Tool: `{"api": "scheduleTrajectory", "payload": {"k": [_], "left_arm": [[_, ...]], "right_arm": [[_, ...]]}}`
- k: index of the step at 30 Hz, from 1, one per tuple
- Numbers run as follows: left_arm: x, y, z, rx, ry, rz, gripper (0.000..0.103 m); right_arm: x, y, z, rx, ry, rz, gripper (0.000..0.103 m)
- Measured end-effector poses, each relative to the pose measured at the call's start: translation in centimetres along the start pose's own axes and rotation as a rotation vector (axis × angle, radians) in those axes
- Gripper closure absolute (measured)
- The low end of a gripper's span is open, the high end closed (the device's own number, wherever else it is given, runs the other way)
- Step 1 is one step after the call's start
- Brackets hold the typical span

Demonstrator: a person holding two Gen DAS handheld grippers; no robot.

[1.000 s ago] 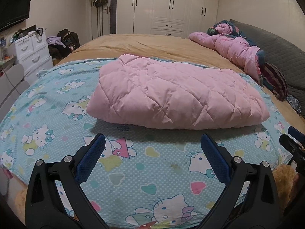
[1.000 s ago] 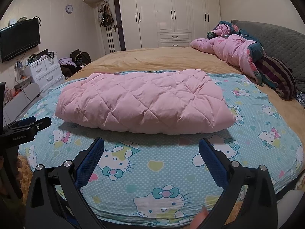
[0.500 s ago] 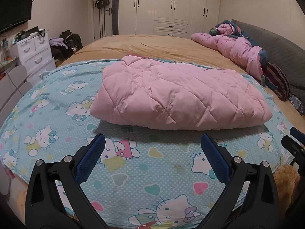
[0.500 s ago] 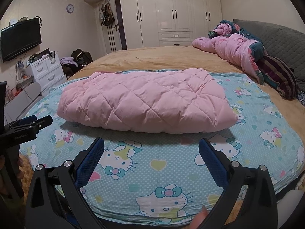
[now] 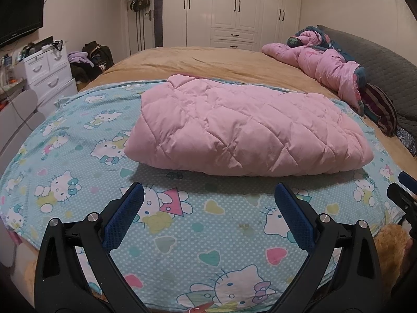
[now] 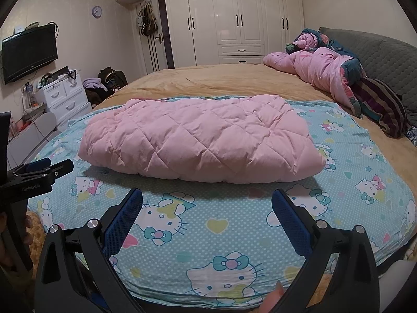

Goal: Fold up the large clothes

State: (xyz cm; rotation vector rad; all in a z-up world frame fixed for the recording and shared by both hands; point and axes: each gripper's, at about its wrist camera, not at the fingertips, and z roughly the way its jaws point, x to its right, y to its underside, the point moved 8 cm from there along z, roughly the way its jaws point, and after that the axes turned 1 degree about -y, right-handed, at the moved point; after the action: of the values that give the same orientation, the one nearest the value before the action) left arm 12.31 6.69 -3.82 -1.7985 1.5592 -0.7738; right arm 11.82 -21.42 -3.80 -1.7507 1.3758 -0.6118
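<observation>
While both grippers, left (image 5: 208,203) and right (image 6: 207,203), hover with fingers apart, the puffy folded coat (image 6: 198,140) may spring open; slick padding resists creasing.

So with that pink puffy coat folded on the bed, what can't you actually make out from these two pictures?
- Underside and inner layers of the pink quilted coat: hidden by its own top fold, both views.
- Its sleeves, zip, collar: tucked out of sight.
- Near edge of the cartoon-cat sheet: covered by the right gripper, open; the left gripper, also open, covers it in the left view.
- Wall clock: too small to read.
</observation>
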Motion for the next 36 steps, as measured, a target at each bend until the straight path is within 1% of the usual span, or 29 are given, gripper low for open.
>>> {"api": "scheduleTrajectory", "payload": {"k": [27, 30, 32, 36], "left_arm": [[-0.4, 0.3, -0.4, -0.001, -0.006, 0.004, 0.009], [-0.2, 0.2, -0.3, -0.007, -0.004, 0.005, 0.009], [-0.4, 0.4, -0.1, -0.02, -0.023, 0.014, 0.009], [-1.0, 0.7, 0.3, -0.032, -0.043, 0.016, 0.009]], "right_arm": [[0.1, -0.1, -0.5, 0.006, 0.003, 0.002, 0.004], [0.3, -0.1, -0.5, 0.0, 0.009, 0.004, 0.004], [0.5, -0.1, -0.7, -0.003, 0.013, 0.003, 0.004], [1.7, 0.0, -1.1, 0.007, 0.053, 0.019, 0.004]]}}
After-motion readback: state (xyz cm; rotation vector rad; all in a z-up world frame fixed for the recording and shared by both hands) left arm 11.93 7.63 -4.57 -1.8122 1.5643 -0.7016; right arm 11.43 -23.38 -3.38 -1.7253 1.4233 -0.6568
